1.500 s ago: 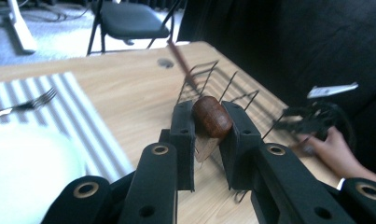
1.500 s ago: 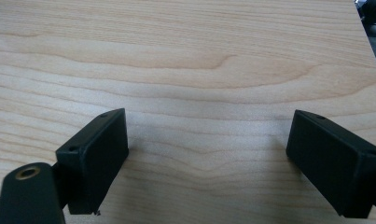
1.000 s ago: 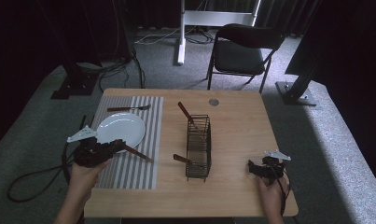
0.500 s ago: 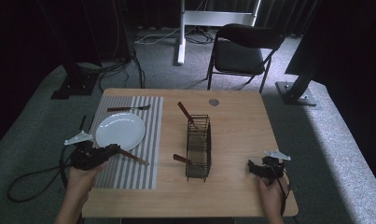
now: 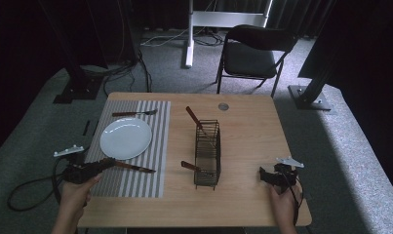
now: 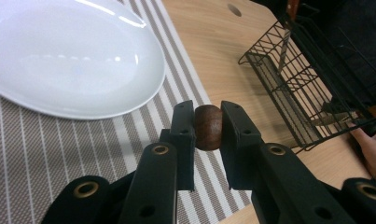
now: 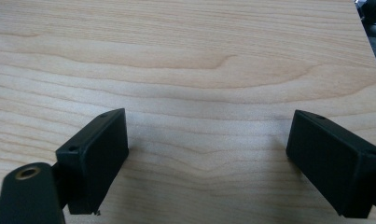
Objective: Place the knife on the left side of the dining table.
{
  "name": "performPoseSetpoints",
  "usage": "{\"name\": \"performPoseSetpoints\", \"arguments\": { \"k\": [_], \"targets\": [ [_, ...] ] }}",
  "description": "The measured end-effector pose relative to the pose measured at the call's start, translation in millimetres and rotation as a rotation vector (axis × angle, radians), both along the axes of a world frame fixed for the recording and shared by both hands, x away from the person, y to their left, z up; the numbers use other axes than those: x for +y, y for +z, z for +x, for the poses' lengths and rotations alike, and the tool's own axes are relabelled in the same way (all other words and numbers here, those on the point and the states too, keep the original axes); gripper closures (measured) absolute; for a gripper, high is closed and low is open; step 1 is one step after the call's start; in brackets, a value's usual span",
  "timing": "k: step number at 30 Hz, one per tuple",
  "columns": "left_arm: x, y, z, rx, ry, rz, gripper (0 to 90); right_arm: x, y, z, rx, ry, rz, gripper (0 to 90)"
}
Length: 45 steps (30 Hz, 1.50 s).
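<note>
My left gripper is shut on the brown wooden handle of a knife. The knife stretches right across the striped placemat, just in front of the white plate. In the left gripper view the handle's rounded end sits pinched between the pads, with the plate up to the left. My right gripper rests near the table's front right corner. It stands open over bare wood with nothing between its jaws.
A black wire basket stands mid-table with two wooden-handled utensils poking out. A fork lies on the placemat behind the plate. A round hole marks the tabletop. A chair stands beyond the table.
My left hand has drawn left and toward the front edge, sinking a little, with the knife still in its grip. The right hand has kept still.
</note>
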State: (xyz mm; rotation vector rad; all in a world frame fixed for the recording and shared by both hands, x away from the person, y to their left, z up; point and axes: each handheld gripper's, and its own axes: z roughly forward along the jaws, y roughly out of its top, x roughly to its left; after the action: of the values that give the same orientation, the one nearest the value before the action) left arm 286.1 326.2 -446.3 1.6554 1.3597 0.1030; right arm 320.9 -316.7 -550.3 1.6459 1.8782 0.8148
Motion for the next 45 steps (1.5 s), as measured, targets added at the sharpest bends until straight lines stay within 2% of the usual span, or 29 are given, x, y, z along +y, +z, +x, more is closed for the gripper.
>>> {"name": "performPoseSetpoints", "arguments": {
  "k": [6,12,15,16,18,24,30,32,37,41,45],
  "targets": [
    [10.3,-13.8,0.9,0.036,0.054,0.006,70.1,0.1,0.0,0.0,0.0,-0.001,0.001,12.0],
    [17.8,-27.1,3.9,0.067,0.082,0.018,64.8,0.1,0.0,0.0,0.0,-0.001,0.001,12.0],
    [20.9,-32.4,4.8,0.078,0.09,0.007,63.3,0.1,0.0,0.0,0.0,-0.001,0.001,12.0],
    [24.2,-37.4,5.2,0.089,0.095,-0.018,63.3,0.1,0.0,0.0,0.0,0.0,0.001,12.0],
    [27.1,-41.7,5.2,0.1,0.101,-0.031,63.1,0.1,0.0,0.0,0.0,0.0,0.001,12.0],
    [31.2,-52.5,5.6,0.124,0.121,-0.041,60.2,0.1,0.0,0.0,0.0,-0.001,0.001,12.0],
    [30.7,-60.6,9.4,0.144,0.145,-0.011,54.4,0.1,0.0,0.0,0.0,-0.001,0.001,12.0],
    [30.7,-62.7,10.5,0.148,0.155,-0.012,53.7,0.1,0.0,0.0,0.0,0.0,0.001,12.0],
    [27.9,-68.0,13.4,0.172,0.164,0.024,47.8,0.1,0.0,0.0,0.0,-0.001,0.001,12.0],
    [28.5,-71.9,14.4,0.179,0.175,0.015,46.3,0.1,0.0,0.0,0.0,0.0,0.001,12.0],
    [27.7,-73.5,16.4,0.189,0.178,0.027,44.3,0.1,0.0,0.0,0.0,-0.001,0.001,12.0]
  ]
}}
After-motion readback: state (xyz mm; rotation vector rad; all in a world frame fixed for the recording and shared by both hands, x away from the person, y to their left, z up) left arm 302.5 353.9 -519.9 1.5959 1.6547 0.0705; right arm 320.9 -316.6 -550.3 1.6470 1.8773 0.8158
